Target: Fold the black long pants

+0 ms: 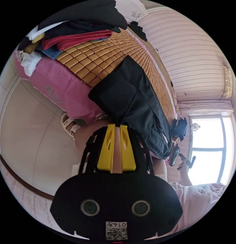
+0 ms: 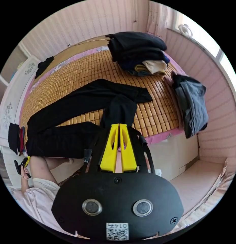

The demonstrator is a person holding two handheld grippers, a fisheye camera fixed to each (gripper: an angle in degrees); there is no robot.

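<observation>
Black smooth pants point(image 2: 79, 106) lie across the ribbed bamboo mat point(image 2: 79, 71).

The pants' point(image 2: 79, 106) near edge is hidden behind the right hand-held gripper point(image 2: 119, 127); the far clothes pile point(image 1: 79, 28) is cut off by the picture's edge.

Bed mat point(image 2: 79, 73): open strip between the black pants point(image 2: 79, 101) and the headboard side. Obstacles: folded clothes stack point(image 2: 138, 50) at the far corner; grey garment point(image 2: 192, 106) draped over one edge; second clothes pile point(image 1: 72, 38) at another corner.
</observation>
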